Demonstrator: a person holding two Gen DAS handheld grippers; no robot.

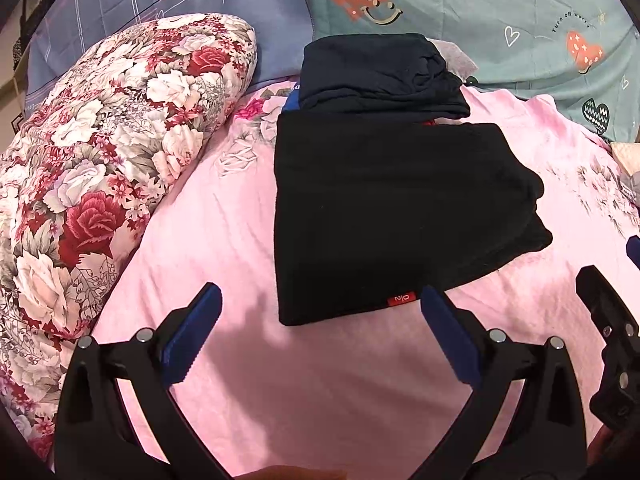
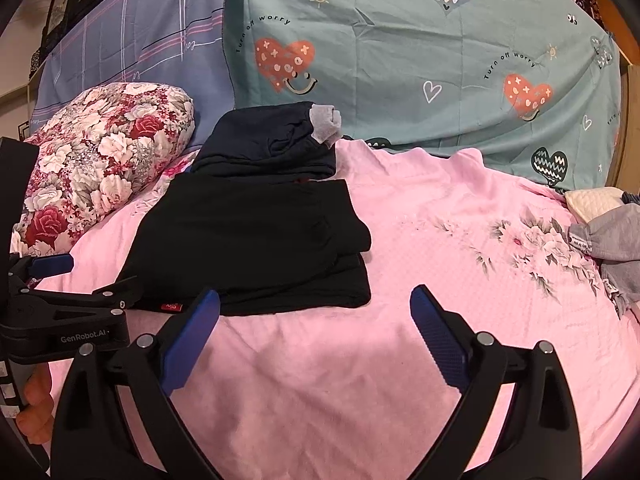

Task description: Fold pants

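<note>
Floral pillow (image 1: 100, 152) on pink blanket (image 1: 320, 380), teal heart-print sheet (image 2: 400, 60) behind, grey garment (image 2: 612, 240) at right.

Black hand-held gripper (image 2: 316, 300), blue pads (image 2: 188, 344)

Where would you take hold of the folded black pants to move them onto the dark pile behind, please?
I would grip the black pants at the near folded edge, by the red tag, coming in low from the front. That edge lies flat and straight on the pink bedsheet, facing the open left tool. The stepped, loose layers on the right would likely splay.
</note>
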